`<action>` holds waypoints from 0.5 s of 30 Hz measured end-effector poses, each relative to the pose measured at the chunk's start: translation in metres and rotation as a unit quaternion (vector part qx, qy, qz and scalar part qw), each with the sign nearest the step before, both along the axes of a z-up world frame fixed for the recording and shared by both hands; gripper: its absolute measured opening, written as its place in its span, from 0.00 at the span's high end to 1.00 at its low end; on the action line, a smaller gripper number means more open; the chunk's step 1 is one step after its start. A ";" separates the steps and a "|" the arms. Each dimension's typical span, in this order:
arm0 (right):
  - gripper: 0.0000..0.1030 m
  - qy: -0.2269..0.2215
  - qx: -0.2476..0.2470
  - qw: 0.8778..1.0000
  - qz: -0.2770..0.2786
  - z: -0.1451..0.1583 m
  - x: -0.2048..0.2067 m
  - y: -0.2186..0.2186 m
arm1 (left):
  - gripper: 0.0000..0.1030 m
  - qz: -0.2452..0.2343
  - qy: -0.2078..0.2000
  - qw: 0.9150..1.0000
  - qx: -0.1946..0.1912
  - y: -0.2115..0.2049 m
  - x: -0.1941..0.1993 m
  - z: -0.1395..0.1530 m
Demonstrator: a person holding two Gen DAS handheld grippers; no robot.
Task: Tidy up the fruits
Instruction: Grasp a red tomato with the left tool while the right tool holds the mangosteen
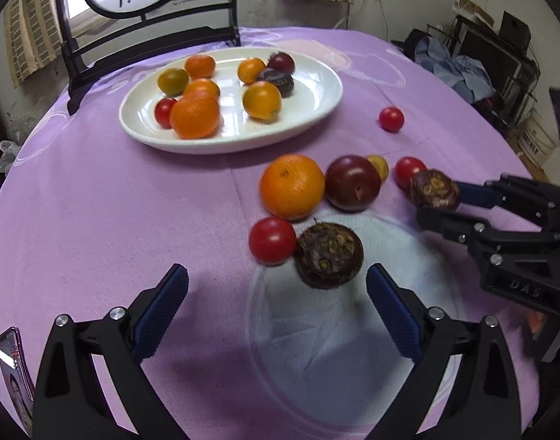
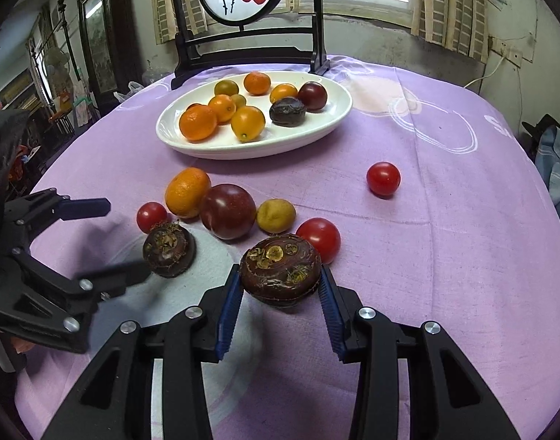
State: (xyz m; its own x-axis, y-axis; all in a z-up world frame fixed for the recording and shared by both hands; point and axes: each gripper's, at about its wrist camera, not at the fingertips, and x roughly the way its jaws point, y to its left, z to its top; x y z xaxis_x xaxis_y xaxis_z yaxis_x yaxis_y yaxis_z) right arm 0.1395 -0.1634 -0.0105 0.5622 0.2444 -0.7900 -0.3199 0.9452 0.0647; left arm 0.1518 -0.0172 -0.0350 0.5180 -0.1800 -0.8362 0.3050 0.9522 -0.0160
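- The right gripper (image 2: pixel 280 286) has its blue-padded jaws closed narrowly around a dark brown water chestnut (image 2: pixel 280 275), one pad pressing each side.
- The left gripper (image 1: pixel 276 293) has its jaws spread wide and holds nothing.
- A second water chestnut (image 1: pixel 329 255) lies on the purple tablecloth (image 1: pixel 96 220) just ahead of the left jaws, nearer the right-hand finger than the left, touching neither.
- A red cherry tomato (image 1: pixel 272 241) sits touching that chestnut's left side.
- Just beyond them lie an orange (image 1: pixel 291 187) and a dark plum (image 1: pixel 352 183), touching each other, with a small yellow fruit (image 1: pixel 379 167) behind the plum.
- Another tomato (image 1: pixel 408 170) sits just behind the gripped chestnut, and a lone tomato (image 1: pixel 391 119) lies apart, farther back.
- A white oval plate (image 1: pixel 316 110) at the far side carries oranges, yellow fruits, dark plums and a tomato.
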 end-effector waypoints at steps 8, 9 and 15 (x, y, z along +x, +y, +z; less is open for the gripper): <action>0.59 -0.004 -0.004 1.000 0.005 0.003 -0.002 0.001 | 0.08 -0.024 0.001 1.000 0.009 0.000 -0.004 -0.002; 0.59 -0.004 -0.004 1.000 0.005 0.003 -0.002 0.002 | 0.14 -0.025 0.008 1.000 0.006 0.001 -0.004 -0.003; 0.59 -0.003 -0.009 1.000 0.011 0.001 -0.003 0.005 | 0.31 -0.043 0.027 0.999 0.006 -0.008 -0.007 -0.009</action>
State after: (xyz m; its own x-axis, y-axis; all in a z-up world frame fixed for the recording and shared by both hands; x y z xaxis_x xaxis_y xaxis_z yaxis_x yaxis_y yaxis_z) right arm 0.1364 -0.1588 -0.0094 0.5609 0.2423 -0.7917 -0.3409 0.9390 0.0458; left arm 0.1448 -0.0251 -0.0441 0.4549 -0.2124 -0.8648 0.3850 0.9226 -0.0240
